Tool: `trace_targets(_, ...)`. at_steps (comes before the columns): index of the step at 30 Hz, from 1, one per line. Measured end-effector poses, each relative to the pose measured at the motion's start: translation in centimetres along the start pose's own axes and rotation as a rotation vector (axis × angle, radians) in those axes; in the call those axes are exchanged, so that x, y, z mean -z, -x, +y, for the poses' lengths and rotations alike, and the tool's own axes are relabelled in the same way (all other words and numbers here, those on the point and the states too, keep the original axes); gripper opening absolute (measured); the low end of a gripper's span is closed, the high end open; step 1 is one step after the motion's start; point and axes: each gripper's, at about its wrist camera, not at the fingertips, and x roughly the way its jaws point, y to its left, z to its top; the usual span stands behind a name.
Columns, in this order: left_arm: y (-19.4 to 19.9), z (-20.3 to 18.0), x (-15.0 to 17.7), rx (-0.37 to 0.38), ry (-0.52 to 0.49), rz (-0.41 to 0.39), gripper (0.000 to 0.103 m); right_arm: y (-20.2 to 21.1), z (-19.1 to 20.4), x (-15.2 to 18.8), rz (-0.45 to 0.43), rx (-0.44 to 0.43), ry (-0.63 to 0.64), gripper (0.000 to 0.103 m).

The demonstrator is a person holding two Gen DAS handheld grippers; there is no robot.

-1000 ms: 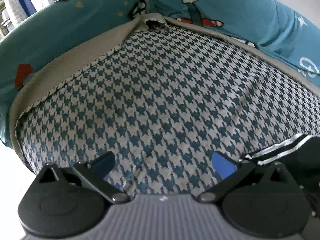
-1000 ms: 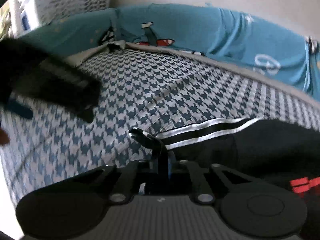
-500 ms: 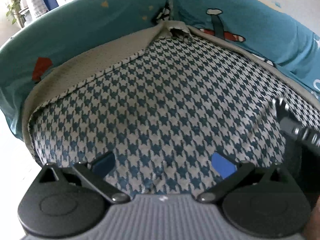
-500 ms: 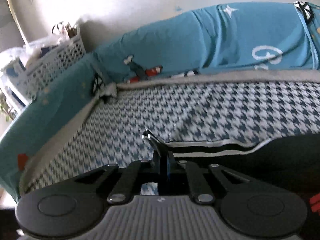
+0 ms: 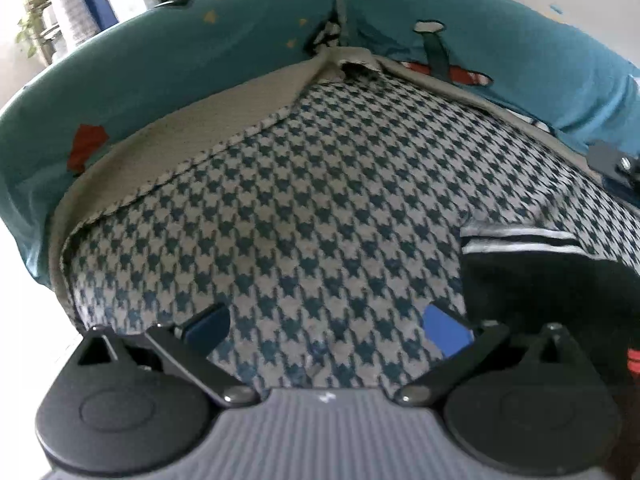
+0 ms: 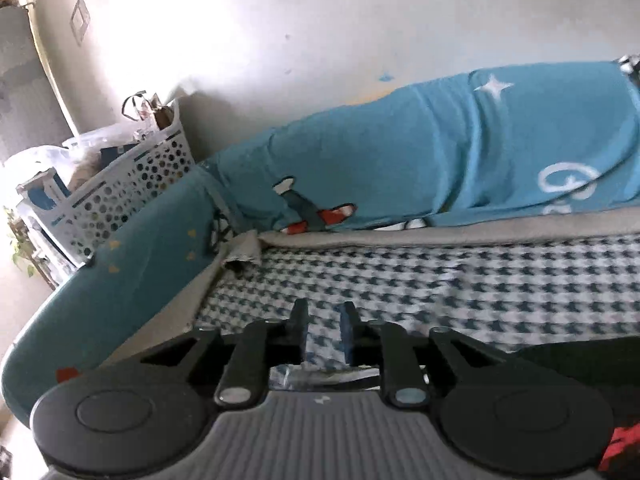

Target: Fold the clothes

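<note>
Jaws are seen parted on both hand-held tools; the left gripper (image 5: 326,330), with its blue-padded fingers spread wide, is held over bare cover with nothing between them; the right gripper (image 6: 323,334) is shown with a narrower gap between its black fingers and no cloth caught there. Just to the right of the left tool, the black garment with a white-striped band along its edge (image 5: 532,280) is laid on the blue-and-white houndstooth mattress cover (image 5: 320,200), its striped edge turned toward the far side; in the right wrist view only a dark sliver of it (image 6: 568,354) is visible at the lower right, with a patch of red print (image 6: 618,446) below. Whether the piece is already folded cannot be told, since most of it is out of view. The fabric is judged soft, light and limp, likely to sag and crease when lifted; a hold at the striped band's corners is judged firmest. Beyond, teal cartoon-print padded bumpers (image 6: 400,160) and a white perforated plastic laundry basket (image 6: 132,196) are seen.
</note>
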Motion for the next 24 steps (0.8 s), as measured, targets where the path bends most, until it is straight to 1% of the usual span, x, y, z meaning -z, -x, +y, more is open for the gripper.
trace_targets(3,0.1,-0.8,0.4,0.043,-0.031,0.013,0.103,2.0,-1.6,1.0,0.020,0.022,-0.003,0.018)
trace_targets(7,0.4,-2.2,1.2,0.078,-0.081,0.012,0.103,4.7,-3.4,3.2,0.046,0.066,-0.005,0.018)
trace_targets(14,0.5,-4.6,2.7,0.111,-0.160,0.017,0.103,9.1,-5.5,6.5,0.078,0.113,-0.019,0.019)
trace_targets(19,0.5,-5.7,3.8,0.135,-0.207,0.019,0.103,11.9,-6.4,8.2,0.086,0.133,-0.029,0.020)
trace_targets(24,0.7,-6.7,4.7,0.161,-0.257,0.018,0.103,14.3,-7.2,10.1,0.106,0.136,-0.012,0.020)
